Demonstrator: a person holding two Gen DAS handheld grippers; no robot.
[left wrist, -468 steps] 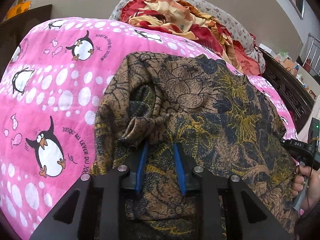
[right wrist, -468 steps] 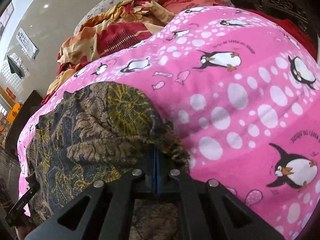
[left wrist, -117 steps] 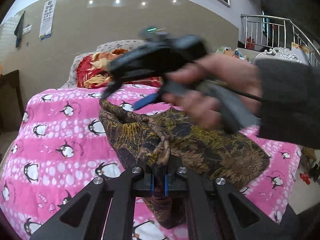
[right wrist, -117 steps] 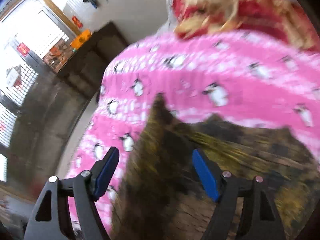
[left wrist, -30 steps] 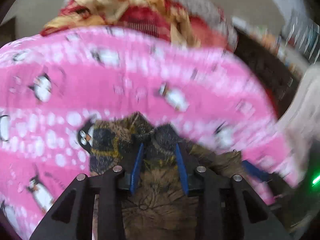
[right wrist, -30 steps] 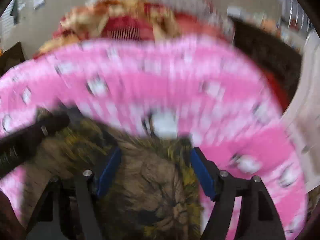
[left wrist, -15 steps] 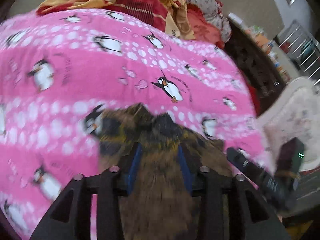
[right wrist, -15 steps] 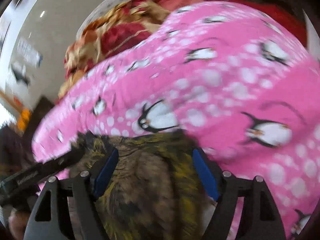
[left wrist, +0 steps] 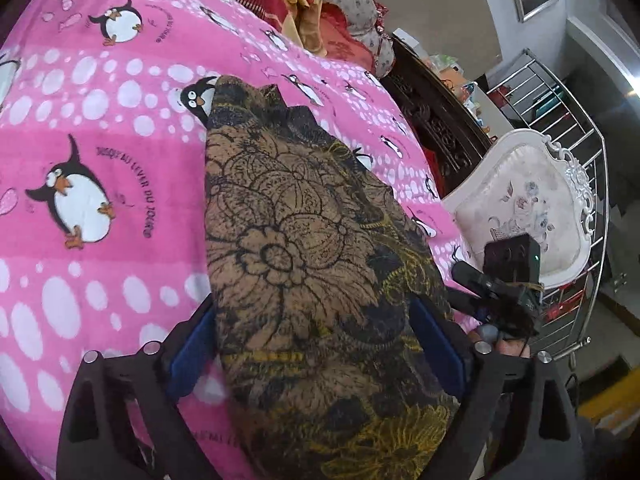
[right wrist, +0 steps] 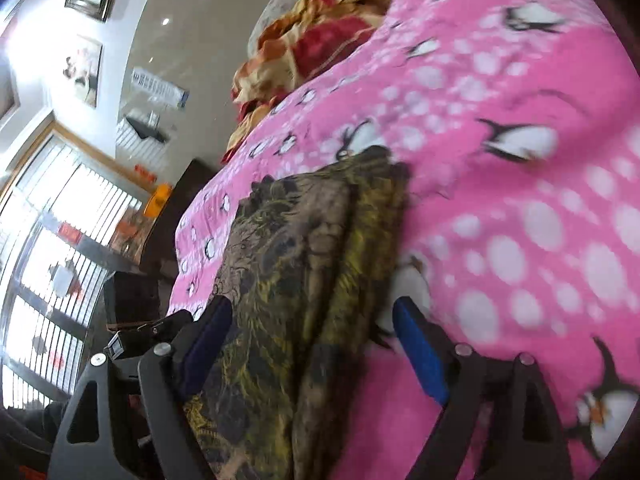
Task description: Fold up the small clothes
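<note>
Folded brown floral garment lies flat on pink penguin blanket of bed. Left hand-held gripper jaws opening, wide, cloth between, pads not pressing. Right hand-held gripper same: opening, astride garment's near edge, no grip.

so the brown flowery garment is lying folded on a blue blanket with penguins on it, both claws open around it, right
Not quite: the blanket is pink, not blue, as the left wrist view shows plainly. The rest holds: the brown flowery garment lies folded on it, and the left claw and right claw both have jaws opening wide, with the cloth between them but not pinched.
</note>
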